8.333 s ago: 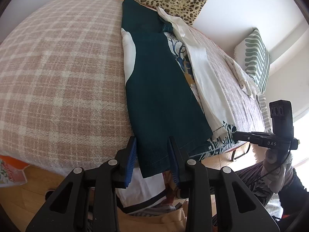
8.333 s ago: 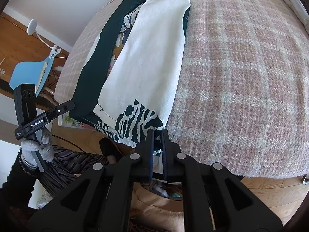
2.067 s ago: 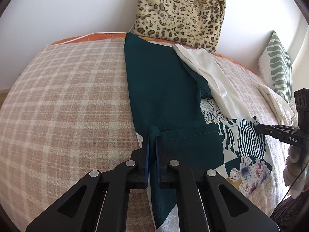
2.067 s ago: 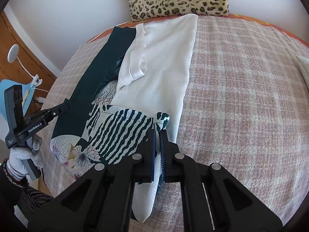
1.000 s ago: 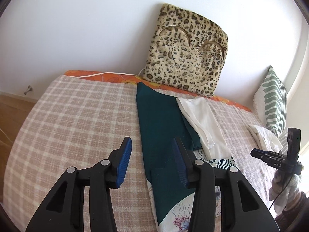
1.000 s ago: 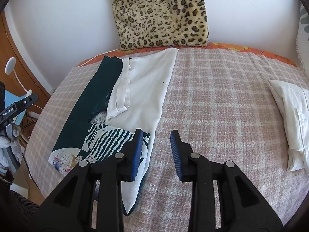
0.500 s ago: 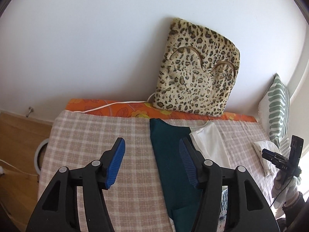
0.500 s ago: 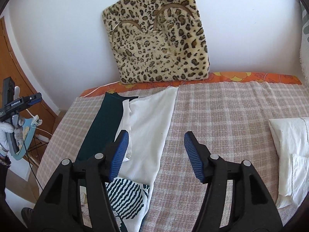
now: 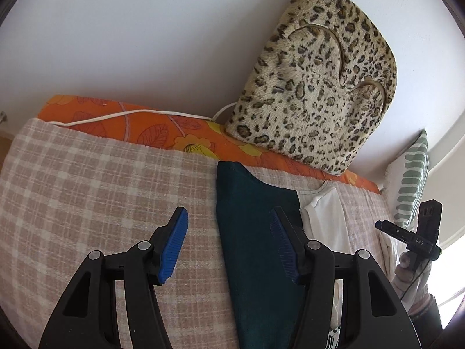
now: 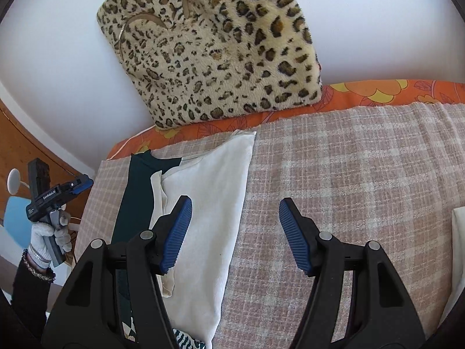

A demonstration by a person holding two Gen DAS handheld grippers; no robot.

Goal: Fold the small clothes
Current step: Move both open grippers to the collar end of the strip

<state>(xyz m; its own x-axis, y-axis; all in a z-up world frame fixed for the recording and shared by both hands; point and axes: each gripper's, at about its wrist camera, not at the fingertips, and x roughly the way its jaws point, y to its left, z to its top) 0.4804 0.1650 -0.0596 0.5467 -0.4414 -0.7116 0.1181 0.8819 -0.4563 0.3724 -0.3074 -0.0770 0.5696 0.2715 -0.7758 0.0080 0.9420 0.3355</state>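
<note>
- White wall behind; a bed covered by a pink-and-cream checked blanket (image 9: 96,192), an orange floral sheet (image 9: 151,133) showing along its far edge.
- Leopard-print cushion (image 9: 316,87) stands tilted against the wall on that far edge; a thin white cord (image 9: 116,115) runs along the sheet to its foot.
- Green-and-white striped pillow (image 9: 412,180) at the bed's far right corner, seen from the left wrist.
- The garment (image 9: 255,247) lies lengthwise down the middle of the bed, its top end just short of the far edge: dark green panel on its left side, white panel (image 10: 212,218) on its right, a patterned part low in frame, mostly hidden.
- Left gripper (image 9: 229,242) hovers above the bed, blue pads spread, nothing between them but blanket and the green panel's left edge below. One pad overlaps the green cloth in view; contact looks unlikely but I cannot be sure.
- Right gripper (image 10: 235,232) likewise spread and empty, over the white panel's right edge and bare blanket.
- Each wrist view catches the other gripper out at the side of the bed, held in a gloved hand (image 10: 46,232).
- A second pale folded item (image 10: 457,247) sits at the bed's right edge, cut off by the frame.
</note>
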